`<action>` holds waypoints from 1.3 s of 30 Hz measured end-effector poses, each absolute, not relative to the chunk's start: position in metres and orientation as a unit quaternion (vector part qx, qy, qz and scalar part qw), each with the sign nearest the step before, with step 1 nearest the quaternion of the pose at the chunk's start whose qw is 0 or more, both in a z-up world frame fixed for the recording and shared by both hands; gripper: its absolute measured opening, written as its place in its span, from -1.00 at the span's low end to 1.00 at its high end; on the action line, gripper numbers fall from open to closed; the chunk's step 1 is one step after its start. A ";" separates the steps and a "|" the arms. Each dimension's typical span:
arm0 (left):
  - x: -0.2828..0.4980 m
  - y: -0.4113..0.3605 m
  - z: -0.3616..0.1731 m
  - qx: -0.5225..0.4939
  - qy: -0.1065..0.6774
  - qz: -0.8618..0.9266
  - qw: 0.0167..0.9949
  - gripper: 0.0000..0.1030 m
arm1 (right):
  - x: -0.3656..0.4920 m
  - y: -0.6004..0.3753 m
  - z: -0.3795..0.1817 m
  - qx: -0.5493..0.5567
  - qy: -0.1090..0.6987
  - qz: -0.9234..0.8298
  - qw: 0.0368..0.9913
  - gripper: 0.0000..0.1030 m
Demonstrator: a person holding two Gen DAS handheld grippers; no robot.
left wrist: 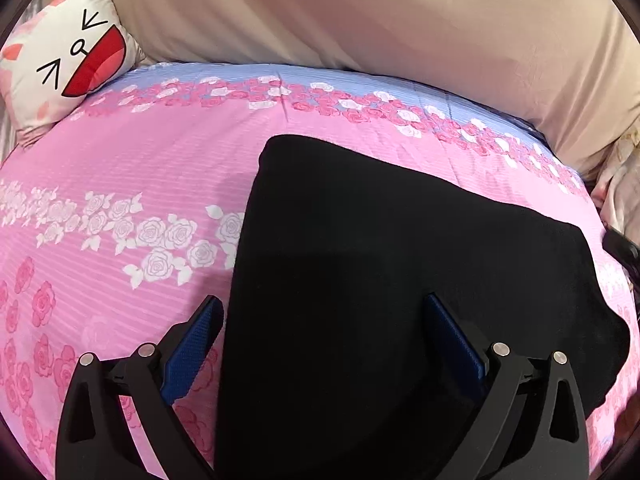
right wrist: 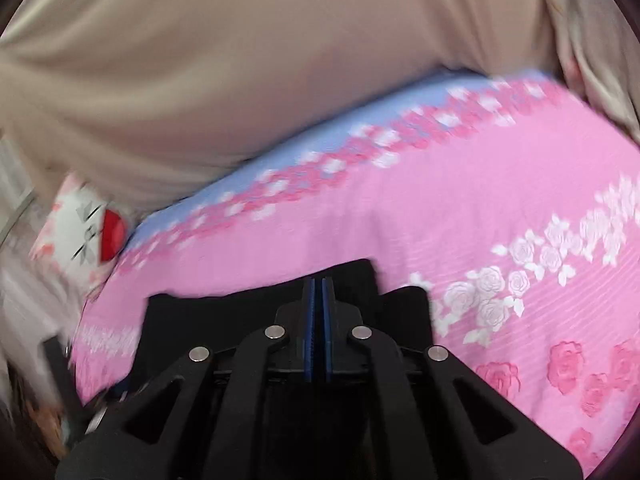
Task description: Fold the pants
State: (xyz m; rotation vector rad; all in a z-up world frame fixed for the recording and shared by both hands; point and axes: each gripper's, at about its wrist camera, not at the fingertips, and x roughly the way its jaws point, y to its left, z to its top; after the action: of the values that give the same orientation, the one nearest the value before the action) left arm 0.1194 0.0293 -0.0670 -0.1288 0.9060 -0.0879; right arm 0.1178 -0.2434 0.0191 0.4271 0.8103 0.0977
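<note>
Black pants folded on pink floral bed. L gripper fingers spread wide over pants, nothing pinched. R gripper fingers closed; grip on pants unclear.

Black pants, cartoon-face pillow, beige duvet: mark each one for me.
black pants (left wrist: 400, 280), left wrist view, middle of the folded cloth
cartoon-face pillow (left wrist: 68, 48), left wrist view, its white face
beige duvet (right wrist: 200, 80), right wrist view, its broad front

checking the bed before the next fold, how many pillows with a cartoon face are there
1: the cartoon-face pillow lies at the bed's far left corner, against the beige bedding. More could be hidden out of frame.
</note>
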 end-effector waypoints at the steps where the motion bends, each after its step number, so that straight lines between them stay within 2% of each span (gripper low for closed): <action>1: 0.119 0.029 -0.067 -0.063 0.437 -0.043 0.896 0.90 | 0.112 -0.238 0.012 0.181 0.409 0.049 0.893 -0.93; 3: 0.120 0.031 -0.068 -0.070 0.437 -0.046 0.896 0.90 | 0.098 -0.239 -0.010 0.120 0.429 0.026 0.895 -1.00; 4: 0.120 0.032 -0.069 -0.076 0.439 -0.052 0.894 0.90 | 0.093 -0.244 -0.012 0.139 0.421 0.026 0.896 -1.00; 7: 0.120 0.033 -0.069 -0.079 0.439 -0.050 0.894 0.90 | 0.062 -0.255 0.021 0.187 0.392 0.035 0.900 -0.89; 8: 0.120 0.032 -0.069 -0.079 0.438 -0.049 0.894 0.90 | 0.055 -0.251 0.029 0.179 0.382 0.049 0.905 -0.89; 10: 0.119 0.032 -0.069 -0.078 0.438 -0.049 0.894 0.90 | 0.052 -0.243 0.017 0.120 0.415 0.036 0.901 -0.95; 11: 0.119 0.033 -0.070 -0.078 0.437 -0.049 0.895 0.90 | 0.054 -0.244 -0.001 0.100 0.434 0.016 0.895 -0.88; 12: 0.119 0.032 -0.069 -0.077 0.437 -0.050 0.895 0.90 | 0.049 -0.253 -0.010 0.125 0.425 0.007 0.896 -0.73; 15: 0.115 0.027 -0.062 -0.054 0.434 -0.038 0.898 0.90 | 0.029 -0.268 0.014 0.183 0.400 0.000 0.898 -0.64; 18: 0.103 0.015 -0.046 -0.001 0.421 -0.017 0.907 0.90 | 0.014 -0.269 0.038 0.170 0.369 -0.015 0.914 -0.63; 21: 0.093 0.003 -0.028 0.033 0.413 -0.007 0.910 0.90 | 0.006 -0.267 0.043 0.161 0.371 -0.026 0.914 -0.63; 28: 0.079 -0.005 -0.003 0.060 0.390 0.020 0.919 0.90 | 0.028 -0.251 0.020 0.173 0.382 -0.009 0.908 -0.63; 39: 0.075 0.001 -0.002 0.048 0.397 0.032 0.916 0.90 | 0.023 -0.244 0.021 0.165 0.387 -0.006 0.907 -0.63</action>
State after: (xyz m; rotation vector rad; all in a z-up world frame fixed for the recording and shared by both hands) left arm 0.0750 0.0007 -0.0023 0.0984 0.8177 0.0667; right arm 0.0228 -0.2440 0.0213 0.3406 0.7986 -0.0125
